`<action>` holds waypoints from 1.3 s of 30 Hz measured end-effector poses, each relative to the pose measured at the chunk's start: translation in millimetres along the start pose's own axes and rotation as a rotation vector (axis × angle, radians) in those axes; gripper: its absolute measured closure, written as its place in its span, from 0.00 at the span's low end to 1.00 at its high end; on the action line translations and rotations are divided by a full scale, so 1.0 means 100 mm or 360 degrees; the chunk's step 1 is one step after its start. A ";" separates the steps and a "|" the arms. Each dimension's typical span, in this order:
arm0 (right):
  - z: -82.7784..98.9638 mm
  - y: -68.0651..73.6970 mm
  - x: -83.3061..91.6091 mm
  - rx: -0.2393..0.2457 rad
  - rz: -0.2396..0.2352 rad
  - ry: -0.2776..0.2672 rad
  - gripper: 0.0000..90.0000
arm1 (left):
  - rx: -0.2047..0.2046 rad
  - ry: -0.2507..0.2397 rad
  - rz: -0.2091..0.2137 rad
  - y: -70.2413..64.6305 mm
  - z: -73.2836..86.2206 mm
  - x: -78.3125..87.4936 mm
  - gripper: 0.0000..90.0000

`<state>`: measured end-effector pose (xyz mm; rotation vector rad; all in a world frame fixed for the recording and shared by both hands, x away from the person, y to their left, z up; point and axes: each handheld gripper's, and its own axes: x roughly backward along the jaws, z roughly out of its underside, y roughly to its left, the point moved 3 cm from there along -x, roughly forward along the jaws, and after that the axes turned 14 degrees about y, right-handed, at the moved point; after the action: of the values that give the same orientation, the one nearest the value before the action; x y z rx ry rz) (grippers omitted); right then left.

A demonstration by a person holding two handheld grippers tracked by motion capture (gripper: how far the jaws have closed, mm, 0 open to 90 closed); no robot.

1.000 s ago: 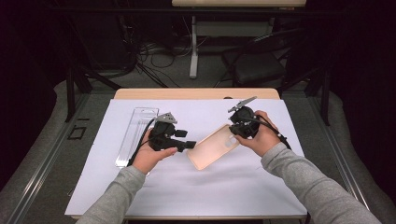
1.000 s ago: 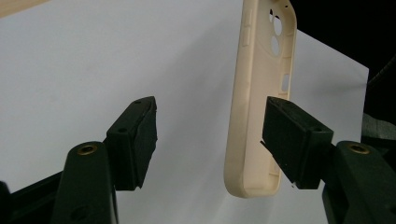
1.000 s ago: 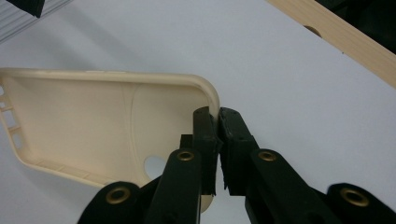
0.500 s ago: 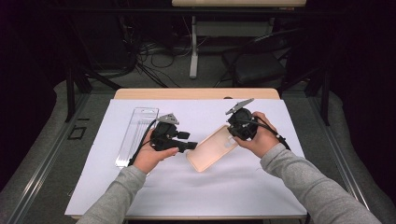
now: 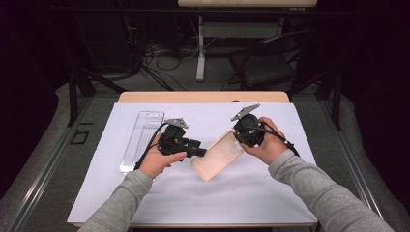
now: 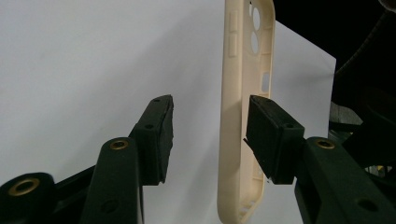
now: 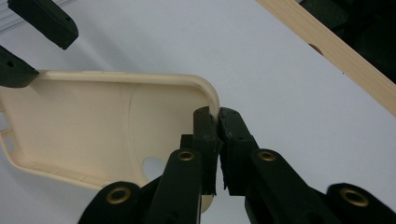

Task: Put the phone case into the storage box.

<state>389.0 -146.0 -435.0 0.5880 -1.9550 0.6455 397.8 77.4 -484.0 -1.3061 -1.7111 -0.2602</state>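
A cream phone case (image 5: pixel 216 158) is held tilted above the white sheet, hollow side up. My right gripper (image 5: pixel 240 143) is shut on the case's rim at one corner (image 7: pixel 212 100), its pads pinching the thin wall. In the right gripper view the case (image 7: pixel 93 121) spreads out to the left. My left gripper (image 5: pixel 200 153) reaches the case's opposite long side. In the left gripper view that side wall (image 6: pixel 231 140) stands between the jaws of my left gripper (image 6: pixel 210 135). The jaws have just been closing; the right pad is close to the wall, the left pad apart.
A clear plastic package (image 5: pixel 141 137) lies on the white sheet (image 5: pixel 241 198) to the left of the hands. The wooden table edge (image 5: pixel 203 96) runs along the far side. Chairs and cables stand on the dark floor beyond.
The left gripper's jaws have narrowed around the case's side wall. Both hands and the case stay where they were.
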 end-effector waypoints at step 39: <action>-0.01 0.09 -0.01 0.0062 0.0017 -0.0014 0.96 | 0.0041 0.0113 0.0215 0.00 -0.09 -0.12 0.75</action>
<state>384.7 -138.2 -437.4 0.6059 -1.9586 0.6903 402.5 63.8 -488.7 -1.3706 -1.5548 -0.2029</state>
